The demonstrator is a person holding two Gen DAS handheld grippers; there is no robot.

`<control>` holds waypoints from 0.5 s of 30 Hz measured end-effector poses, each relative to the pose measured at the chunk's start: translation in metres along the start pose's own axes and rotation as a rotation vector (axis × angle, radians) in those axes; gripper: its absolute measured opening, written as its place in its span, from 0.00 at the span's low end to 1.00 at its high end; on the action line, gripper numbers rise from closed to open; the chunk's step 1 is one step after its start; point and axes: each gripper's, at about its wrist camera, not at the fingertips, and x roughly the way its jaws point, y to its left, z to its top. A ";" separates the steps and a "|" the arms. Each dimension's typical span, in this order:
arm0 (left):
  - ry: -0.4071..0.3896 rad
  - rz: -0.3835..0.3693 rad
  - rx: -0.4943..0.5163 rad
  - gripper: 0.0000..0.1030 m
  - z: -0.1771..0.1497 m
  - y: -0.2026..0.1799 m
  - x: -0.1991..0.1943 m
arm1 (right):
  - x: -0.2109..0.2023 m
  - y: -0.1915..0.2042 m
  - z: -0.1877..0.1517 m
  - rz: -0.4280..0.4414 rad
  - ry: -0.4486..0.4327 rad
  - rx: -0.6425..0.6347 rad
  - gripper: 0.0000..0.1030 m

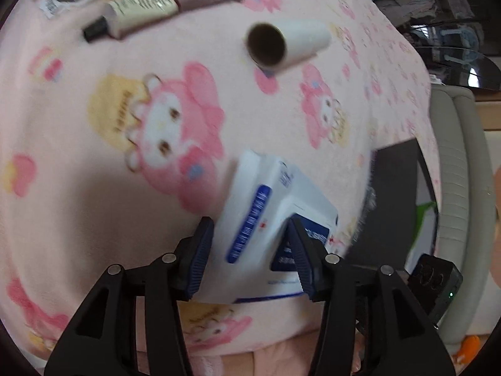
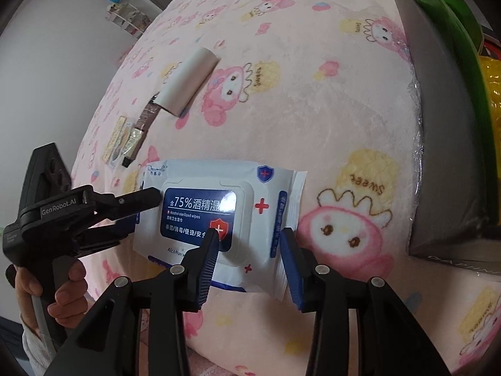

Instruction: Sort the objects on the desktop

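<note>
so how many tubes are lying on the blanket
1 for certain: the cream tube with a black cap, at the far edge of the blanket, beyond the white paper roll. Others may lie out of view.

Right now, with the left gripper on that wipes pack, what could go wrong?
The left gripper pinches only one end of the soft alcohol wipes pack, so it could sag or slip when lifted. The open right gripper hovers just over the pack and could collide with it.

Both wrist views closely share the wipes pack [image 1: 269, 216].
</note>
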 end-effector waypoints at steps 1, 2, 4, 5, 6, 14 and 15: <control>0.003 0.012 0.019 0.48 -0.004 -0.003 -0.001 | -0.002 0.001 -0.001 0.003 -0.001 -0.004 0.36; 0.007 0.024 0.035 0.48 -0.009 -0.006 -0.002 | -0.003 0.002 -0.001 0.005 -0.002 -0.009 0.36; 0.021 0.046 0.068 0.47 -0.019 -0.011 -0.003 | -0.007 0.004 -0.003 0.007 -0.001 -0.021 0.36; 0.035 0.057 0.087 0.46 -0.024 -0.015 -0.002 | -0.010 0.006 -0.006 0.003 0.006 -0.035 0.36; 0.036 0.072 0.104 0.48 -0.027 -0.018 0.000 | -0.010 0.007 -0.009 0.015 0.016 -0.039 0.36; -0.045 0.094 0.032 0.48 -0.018 -0.004 -0.010 | -0.008 -0.001 -0.007 -0.015 0.013 0.001 0.36; -0.039 0.091 0.026 0.48 -0.017 -0.003 -0.008 | -0.010 -0.005 -0.005 -0.014 0.004 0.022 0.36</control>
